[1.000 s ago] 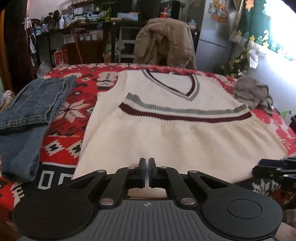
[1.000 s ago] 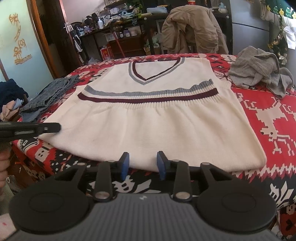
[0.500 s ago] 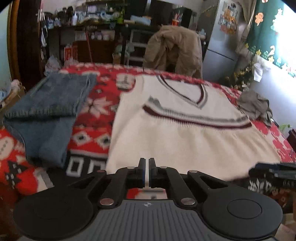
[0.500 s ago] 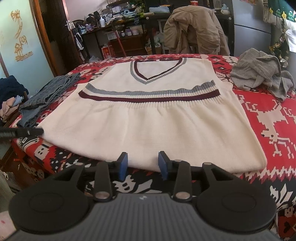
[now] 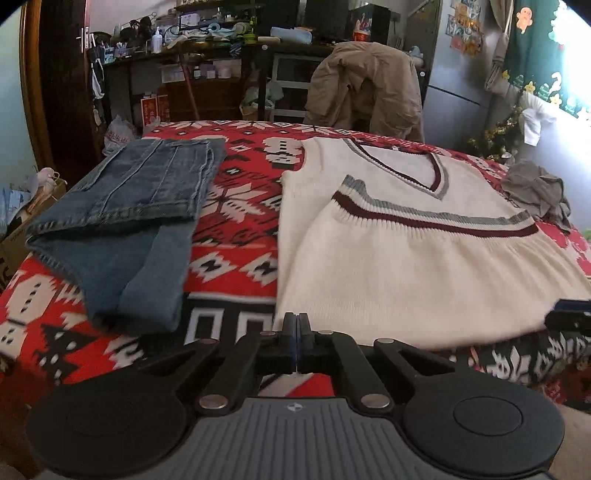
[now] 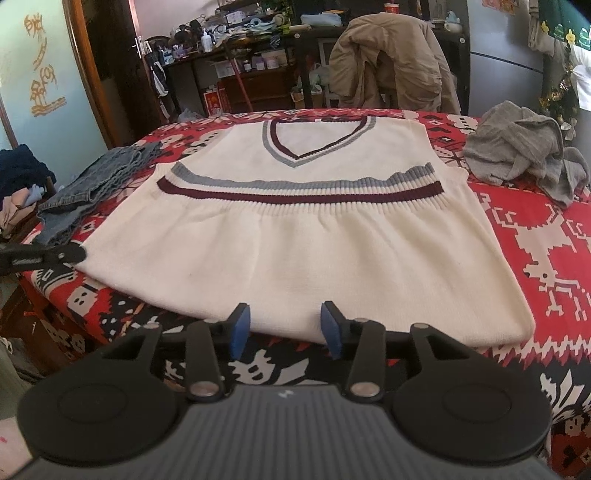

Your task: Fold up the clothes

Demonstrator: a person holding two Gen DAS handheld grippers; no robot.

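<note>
Right tool (image 5: 570,317) cut off at left-wrist view's right edge. Left tool (image 6: 40,254) cut at right-wrist view's left edge. Shelf clutter (image 5: 192,33) unreadable.

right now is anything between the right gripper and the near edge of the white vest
Nothing visible. The right gripper, whose jaws have just been opening, sits at the cream vest's near fold with only bare blanket below.

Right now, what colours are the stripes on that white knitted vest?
Grey and dark maroon on the cream vest, around the V-neck and the turned-up hem; clearest in the right wrist view.
</note>
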